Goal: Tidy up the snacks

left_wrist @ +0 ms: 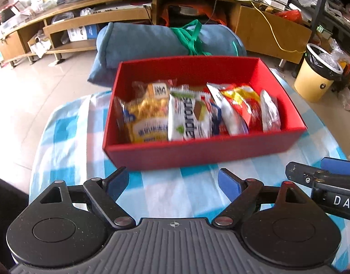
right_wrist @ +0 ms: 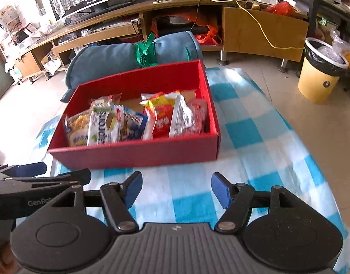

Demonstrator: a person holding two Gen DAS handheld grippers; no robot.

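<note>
A red box [left_wrist: 197, 153] stands on a blue-and-white checked cloth [left_wrist: 67, 137] and holds several snack packets standing in a row: a yellow packet [left_wrist: 145, 118], a white-and-green packet [left_wrist: 188, 118] and a red-and-yellow packet [left_wrist: 243, 107]. My left gripper [left_wrist: 173, 187] is open and empty, just in front of the box's near wall. My right gripper [right_wrist: 177, 190] is open and empty, also in front of the box [right_wrist: 138, 153]. The packets show in the right wrist view too [right_wrist: 133, 121]. Each gripper appears at the edge of the other's view.
A rolled blue cushion [left_wrist: 147, 41] tied with green strap lies behind the box. A wooden TV bench [left_wrist: 266, 29] with cables runs along the back. A yellow bin [left_wrist: 316, 77] stands on the tiled floor at right. The cloth [right_wrist: 254, 137] extends right of the box.
</note>
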